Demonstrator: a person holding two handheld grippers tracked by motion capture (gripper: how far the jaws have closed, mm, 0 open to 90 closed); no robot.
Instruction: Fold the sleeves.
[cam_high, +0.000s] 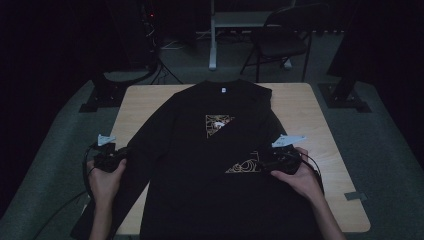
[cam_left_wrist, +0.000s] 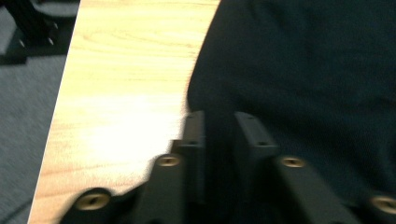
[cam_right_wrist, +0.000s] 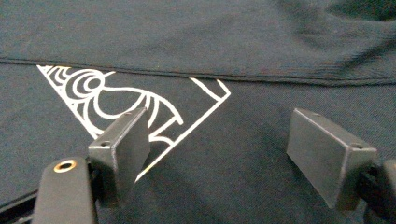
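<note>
A black long-sleeved shirt (cam_high: 200, 165) lies spread on the wooden table (cam_high: 310, 110), its right side folded inward across a gold line print (cam_high: 218, 125). My left gripper (cam_high: 126, 152) is at the shirt's left edge. In the left gripper view its jaws (cam_left_wrist: 219, 130) stand close together with the dark cloth (cam_left_wrist: 303, 70) pinched between them, beside bare wood (cam_left_wrist: 126, 93). My right gripper (cam_high: 266, 164) rests on the folded flap by the lower piece of print (cam_high: 242, 165). In the right gripper view it (cam_right_wrist: 219, 140) is open, its jaws wide apart over the cloth (cam_right_wrist: 210, 37) and white print (cam_right_wrist: 116, 93).
A strip of tape (cam_high: 355, 196) lies near the table's front right corner. Behind the table stand a folding chair (cam_high: 280, 40) and a white desk leg (cam_high: 213, 35). Dark stand bases (cam_high: 100, 95) (cam_high: 345, 97) flank the table's far corners on the grey floor.
</note>
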